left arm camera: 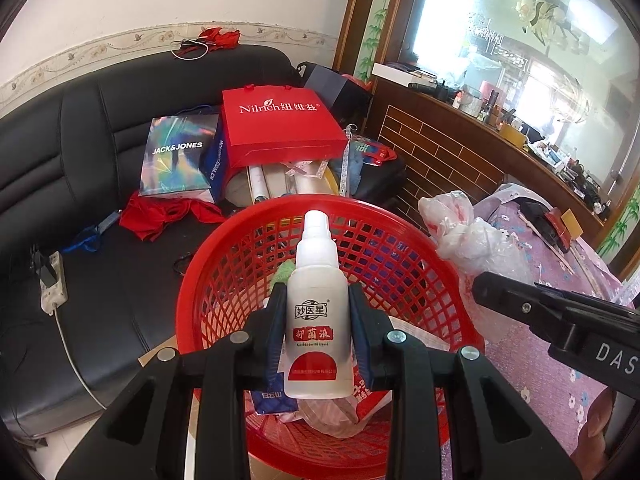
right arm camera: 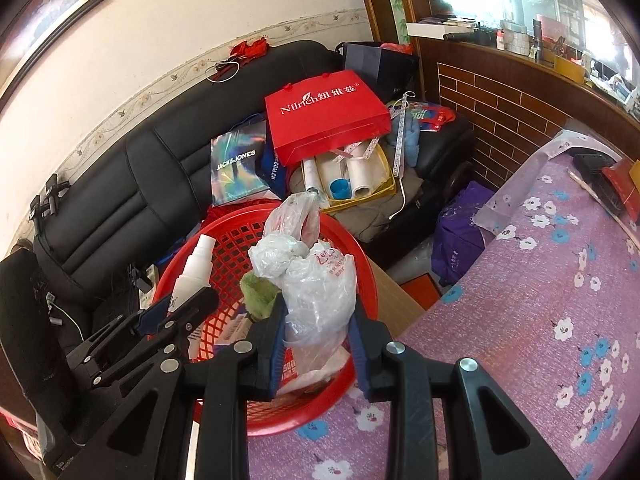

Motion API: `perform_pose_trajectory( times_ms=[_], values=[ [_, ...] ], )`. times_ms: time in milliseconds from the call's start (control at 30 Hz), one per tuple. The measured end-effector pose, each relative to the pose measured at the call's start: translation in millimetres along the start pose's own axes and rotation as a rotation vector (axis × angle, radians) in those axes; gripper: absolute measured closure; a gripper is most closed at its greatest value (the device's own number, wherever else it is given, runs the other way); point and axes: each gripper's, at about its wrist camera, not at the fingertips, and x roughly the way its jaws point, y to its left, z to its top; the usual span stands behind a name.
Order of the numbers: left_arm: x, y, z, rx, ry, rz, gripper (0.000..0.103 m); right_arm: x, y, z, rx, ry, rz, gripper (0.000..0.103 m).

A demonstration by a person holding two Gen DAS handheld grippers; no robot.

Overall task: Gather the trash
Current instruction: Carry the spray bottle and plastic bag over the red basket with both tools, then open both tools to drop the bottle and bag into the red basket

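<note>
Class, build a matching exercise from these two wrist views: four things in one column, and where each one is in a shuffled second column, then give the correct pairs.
Things
1. white spray bottle
2. crumpled plastic bag
3. red paper bag
4. green cloth

Places
A. on the black sofa
B. inside the red basket
C. between the left gripper fingers
D. between the right gripper fingers

Pairs: 1-C, 2-D, 3-A, 4-B
</note>
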Motion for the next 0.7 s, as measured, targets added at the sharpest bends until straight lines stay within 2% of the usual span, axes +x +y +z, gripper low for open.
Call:
perform_pose_trajectory(
  times_ms=[367, 500, 533, 600, 633, 667, 700],
  values=[
    [3.9, 1.7, 1.9, 0.001, 0.002, -0.003, 0.074, 9.7, 2.4, 7.9, 0.000, -0.003, -0.020, 0.068],
    [6.2, -0.7, 2.0, 0.000, -0.001, -0.005, 0.074, 12.5, -1.2, 8.8, 0.014, -0.002, -0.020, 0.060],
    [6.1, -1.6, 2.4, 0.004, -0.005, -0.001, 0.071, 12.0, -2.7, 8.5, 0.020, -0.005, -0.015, 0.060],
    [5.0, -3.1, 2.6, 0.008, -0.018, 0.004, 0.057, 9.4, -5.5, 8.1, 0.027, -0.013, -0.016, 0.060],
    [4.3, -4.0, 3.0, 0.009, -0.025, 0.006, 0.044, 7.9, -6.7, 8.2, 0.030, -0.019, -0.019, 0.059],
    [3.7, -4.9, 3.2, 0.010, -0.034, 0.011, 0.040, 6.4, -8.2, 8.4, 0.033, -0.024, -0.022, 0.059],
    [3.3, -5.2, 3.4, 0.011, -0.039, 0.015, 0.040, 4.7, -9.3, 7.9, 0.034, -0.026, -0.023, 0.057]
  ],
)
